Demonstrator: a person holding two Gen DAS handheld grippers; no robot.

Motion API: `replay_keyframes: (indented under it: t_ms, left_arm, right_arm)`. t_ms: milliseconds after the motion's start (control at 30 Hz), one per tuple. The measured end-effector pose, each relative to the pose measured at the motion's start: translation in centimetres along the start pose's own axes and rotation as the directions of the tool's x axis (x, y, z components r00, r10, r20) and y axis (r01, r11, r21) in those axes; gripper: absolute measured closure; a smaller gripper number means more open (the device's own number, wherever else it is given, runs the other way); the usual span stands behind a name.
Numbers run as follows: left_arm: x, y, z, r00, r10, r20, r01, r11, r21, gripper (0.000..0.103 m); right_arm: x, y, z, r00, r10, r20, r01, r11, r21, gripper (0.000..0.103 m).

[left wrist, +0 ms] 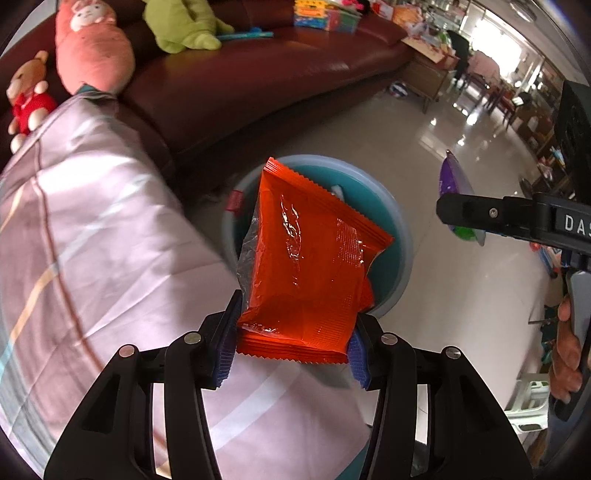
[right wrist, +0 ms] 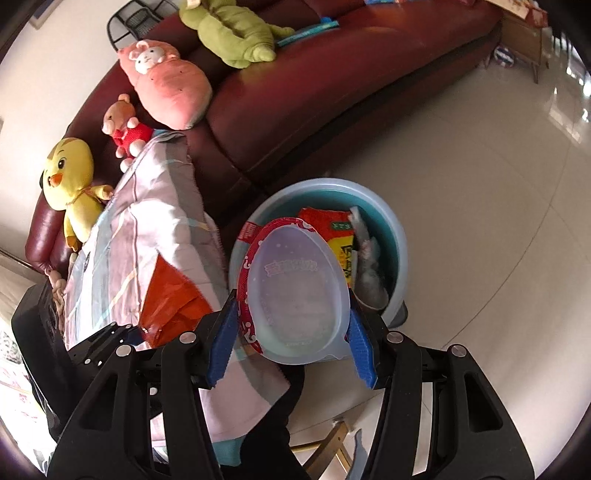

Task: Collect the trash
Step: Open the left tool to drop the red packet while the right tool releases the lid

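My left gripper (left wrist: 291,343) is shut on an orange snack wrapper (left wrist: 310,266) and holds it above a light blue trash bin (left wrist: 399,229) on the floor. My right gripper (right wrist: 291,339) is shut on a round bowl with a clear lid and red rim (right wrist: 295,291), held over the near rim of the same bin (right wrist: 400,236). The bin holds a red and yellow packet (right wrist: 336,229) and grey crumpled trash (right wrist: 369,273). The orange wrapper (right wrist: 170,299) and the left gripper's body show at the left of the right wrist view. The right gripper's arm (left wrist: 509,218) shows at the right of the left wrist view.
A dark red leather sofa (right wrist: 332,74) curves behind the bin, with plush toys: a pink one (right wrist: 170,85), a green one (right wrist: 232,33), a small bear (right wrist: 125,125), a yellow chick (right wrist: 70,181). A pale patterned quilt (right wrist: 155,229) lies left of the bin. Glossy tiled floor (right wrist: 480,221) extends right.
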State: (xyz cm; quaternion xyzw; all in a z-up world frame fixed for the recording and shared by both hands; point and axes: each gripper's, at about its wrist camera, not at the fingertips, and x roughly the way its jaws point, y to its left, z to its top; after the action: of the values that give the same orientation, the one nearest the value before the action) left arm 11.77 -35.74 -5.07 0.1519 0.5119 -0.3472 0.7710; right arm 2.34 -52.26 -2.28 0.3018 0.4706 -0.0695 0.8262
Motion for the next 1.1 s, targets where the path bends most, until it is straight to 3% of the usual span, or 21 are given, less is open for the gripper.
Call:
replay_keyframes:
  t_ms: [167,267,333,400,733,800,1100]
  left_arm:
    - [2.8,-0.7,1.1,0.999,-0.013,-0.041,0.013,1.0,-0.007,0.051]
    - [4.2,-0.5,1.6,0.998,-0.021,-0.065,0.02,1.0,-0.023,0.044]
    - [4.7,-0.5,1.9,0.997,-0.023,-0.07,0.021,0.999,-0.029,0.027]
    - [4.9,-0.3,1.8,0.998,-0.02,-0.066,0.018,0.999,-0.029,0.02]
    - [4.1,-0.3,0.6,0.997,-0.015,-0.077,0.015,1.0,0.002,0.016]
    - [3.6,-0.5,0.6,0.998,-0.001,-0.064,0.001,1.0,-0.005,0.01]
    - [1.6,1.6,0.2,0.999,0.024,-0.026,-0.025,0.998,-0.061,0.006]
  right_arm:
    - [1.1,-1.2,0.5,1.0,-0.01,-0.022,0.01,1.0,0.018,0.051]
    - [1.6,-1.7,0.8,1.0,-0.011,-0.028,0.012,0.999,0.038,0.051]
    - [1.9,-1.9,0.9,0.999,-0.011,-0.032,0.012,0.999,0.05,0.051]
    - [2.3,-2.2,0.9,0.999,-0.013,-0.039,0.015,0.998,0.057,0.051]
    - [3.4,-2.2,1.3,0.998,-0.021,-0.061,0.025,0.998,0.056,0.051]
    - [3.7,-1.9,1.4,0.997,-0.019,-0.068,0.023,0.998,0.052,0.051]
    - [5.2,0.1,1.1,0.994,-0.015,-0.107,0.017,1.0,0.014,0.051]
